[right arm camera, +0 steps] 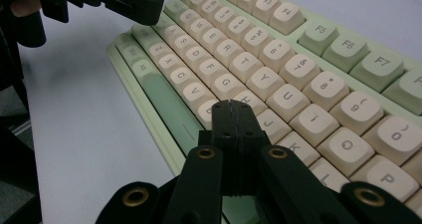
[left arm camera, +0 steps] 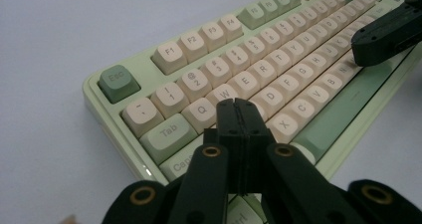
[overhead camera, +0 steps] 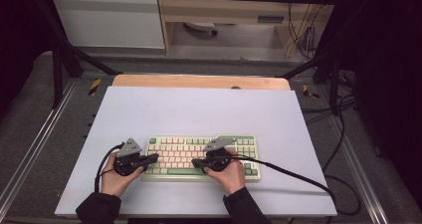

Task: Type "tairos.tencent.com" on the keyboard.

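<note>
A pale green keyboard [overhead camera: 201,157] with cream keys lies on the white table near the front. My left gripper [overhead camera: 155,157] is shut, its tip over the keyboard's left end, above the keys near A and S [left arm camera: 237,103]. My right gripper [overhead camera: 195,163] is shut too, pointing left over the lower middle rows, its tip by the N and M keys [right arm camera: 233,106]. Nothing is held between either pair of jaws. In the left gripper view the right gripper's black tip [left arm camera: 383,37] hangs over the bottom row; in the right gripper view the left gripper's tip [right arm camera: 132,2] hovers at the keyboard's far end.
The white table surface [overhead camera: 199,109] has a wooden edge [overhead camera: 199,81] at the back. Black cables [overhead camera: 293,176] trail from the grippers across the table to the right. A dark metal frame [overhead camera: 59,59] stands around the table.
</note>
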`<state>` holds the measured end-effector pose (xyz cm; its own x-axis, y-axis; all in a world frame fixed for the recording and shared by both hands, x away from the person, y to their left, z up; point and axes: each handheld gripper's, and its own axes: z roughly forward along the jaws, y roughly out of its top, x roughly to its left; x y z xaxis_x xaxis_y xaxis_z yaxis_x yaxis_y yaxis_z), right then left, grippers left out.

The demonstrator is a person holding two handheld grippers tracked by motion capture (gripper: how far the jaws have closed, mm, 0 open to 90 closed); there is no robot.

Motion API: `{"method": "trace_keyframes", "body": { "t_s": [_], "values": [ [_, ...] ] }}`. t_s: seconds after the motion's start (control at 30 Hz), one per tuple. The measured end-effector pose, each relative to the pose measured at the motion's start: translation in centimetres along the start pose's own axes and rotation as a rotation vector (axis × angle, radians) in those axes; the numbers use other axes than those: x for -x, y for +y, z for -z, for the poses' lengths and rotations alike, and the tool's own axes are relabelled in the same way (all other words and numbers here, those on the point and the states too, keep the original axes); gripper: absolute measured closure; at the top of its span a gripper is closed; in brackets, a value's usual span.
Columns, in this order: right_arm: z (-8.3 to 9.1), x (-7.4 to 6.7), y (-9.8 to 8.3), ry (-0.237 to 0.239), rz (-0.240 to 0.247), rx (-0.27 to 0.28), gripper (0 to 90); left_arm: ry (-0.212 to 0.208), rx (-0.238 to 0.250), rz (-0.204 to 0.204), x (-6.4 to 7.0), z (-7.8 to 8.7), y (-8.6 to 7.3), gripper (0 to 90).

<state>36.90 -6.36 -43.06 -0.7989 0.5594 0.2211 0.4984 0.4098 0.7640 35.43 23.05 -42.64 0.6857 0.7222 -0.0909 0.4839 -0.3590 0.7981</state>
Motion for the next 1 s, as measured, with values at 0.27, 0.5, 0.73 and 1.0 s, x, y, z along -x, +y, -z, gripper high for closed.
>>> {"method": "trace_keyframes", "body": {
  "t_s": [0.27, 0.5, 0.73, 1.0],
  "values": [
    [-0.5, 0.1, -0.2, 0.004, -0.005, 0.002, 90.0, 0.0, 0.0, 0.0, 0.0, 0.0, 0.0, 89.7],
    [-0.8, 0.1, -0.3, 0.005, 0.002, -0.007, 90.0, 0.001, 0.001, 0.002, 0.0, 0.0, 0.0, 89.7],
    [-0.1, 0.0, 0.0, 0.001, 0.019, 0.005, 90.0, -0.001, 0.006, 0.004, 0.0, 0.2, 0.1, 89.7],
    [1.9, 0.4, 0.2, -0.013, 0.023, 0.024, 90.0, -0.005, 0.007, 0.008, 0.0, 0.2, 0.1, 89.7]
  ]
}}
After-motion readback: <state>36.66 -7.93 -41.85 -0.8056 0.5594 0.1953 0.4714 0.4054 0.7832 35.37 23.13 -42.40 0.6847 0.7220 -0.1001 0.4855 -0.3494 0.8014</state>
